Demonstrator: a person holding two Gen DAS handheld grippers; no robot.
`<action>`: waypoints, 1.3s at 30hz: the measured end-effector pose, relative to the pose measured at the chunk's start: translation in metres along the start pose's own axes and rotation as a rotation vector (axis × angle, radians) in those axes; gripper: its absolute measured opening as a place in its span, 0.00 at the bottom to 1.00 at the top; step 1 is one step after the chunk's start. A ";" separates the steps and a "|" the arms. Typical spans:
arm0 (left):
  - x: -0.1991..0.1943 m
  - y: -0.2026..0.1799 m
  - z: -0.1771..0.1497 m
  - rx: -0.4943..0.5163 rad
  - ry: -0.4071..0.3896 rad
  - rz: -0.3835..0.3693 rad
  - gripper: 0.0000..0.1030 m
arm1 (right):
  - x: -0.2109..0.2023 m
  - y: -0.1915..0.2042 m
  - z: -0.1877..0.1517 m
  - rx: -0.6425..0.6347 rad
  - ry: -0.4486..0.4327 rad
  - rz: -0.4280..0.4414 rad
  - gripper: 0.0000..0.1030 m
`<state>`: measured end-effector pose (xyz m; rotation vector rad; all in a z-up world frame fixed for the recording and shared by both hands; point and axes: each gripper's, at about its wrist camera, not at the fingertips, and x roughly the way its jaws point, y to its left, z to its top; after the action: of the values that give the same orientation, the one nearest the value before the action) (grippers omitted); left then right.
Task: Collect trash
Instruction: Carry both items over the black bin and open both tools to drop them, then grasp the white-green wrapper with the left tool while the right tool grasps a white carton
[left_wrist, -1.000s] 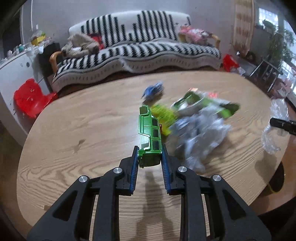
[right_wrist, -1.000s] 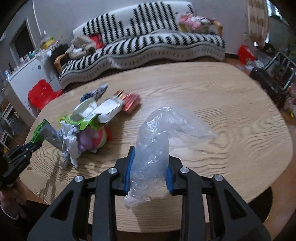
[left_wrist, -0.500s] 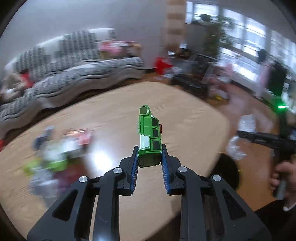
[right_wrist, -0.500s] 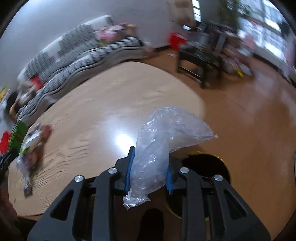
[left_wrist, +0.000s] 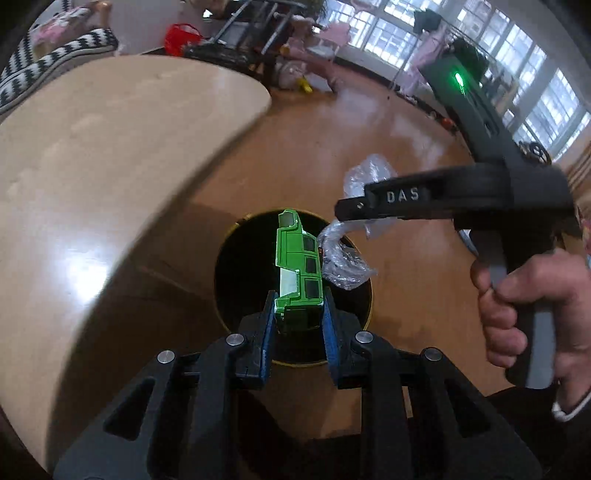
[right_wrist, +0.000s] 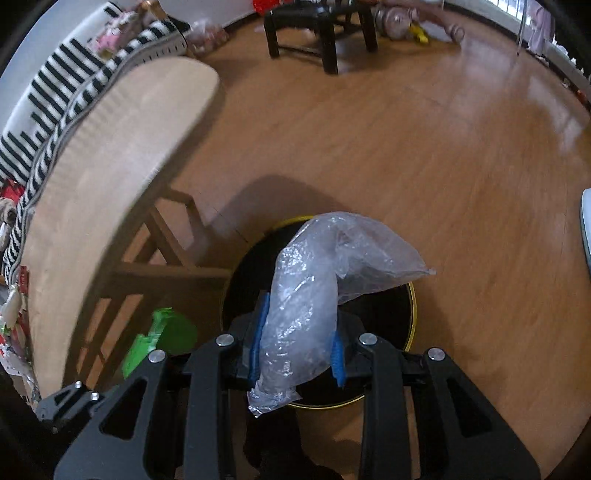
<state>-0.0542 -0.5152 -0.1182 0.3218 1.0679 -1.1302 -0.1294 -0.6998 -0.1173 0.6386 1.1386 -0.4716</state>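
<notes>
Flanking the black bin (right_wrist: 391, 314), a wooden table (right_wrist: 110, 177) overhangs its left.

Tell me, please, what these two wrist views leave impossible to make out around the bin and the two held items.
- Bin inside: both views, all black; contents unreadable.
- Green carton print: left view too small; right view blurred, partly behind the gripper.
- Plastic bag: right view, its lower part covers the right gripper pads.
- Trash left on the table: right view, cut off at the left edge.

You see a green carton (left_wrist: 298, 266), a clear plastic bag (right_wrist: 314, 295), a black, yellow-rimmed bin (right_wrist: 391, 306), blue-padded tongs (left_wrist: 298, 328) and a black-and-white striped sofa (right_wrist: 48, 99).
</notes>
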 end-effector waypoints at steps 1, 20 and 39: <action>0.009 0.002 0.001 -0.003 0.017 -0.007 0.22 | 0.001 -0.002 -0.002 0.004 0.009 -0.006 0.28; 0.010 -0.001 0.015 -0.035 0.009 -0.001 0.73 | -0.006 -0.003 0.005 0.047 -0.023 -0.094 0.75; -0.326 0.142 -0.176 -0.271 -0.319 0.550 0.92 | -0.121 0.316 -0.083 -0.526 -0.275 0.313 0.91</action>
<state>-0.0341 -0.1445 0.0207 0.1922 0.7682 -0.5137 -0.0251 -0.4089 0.0441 0.2698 0.8314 0.0176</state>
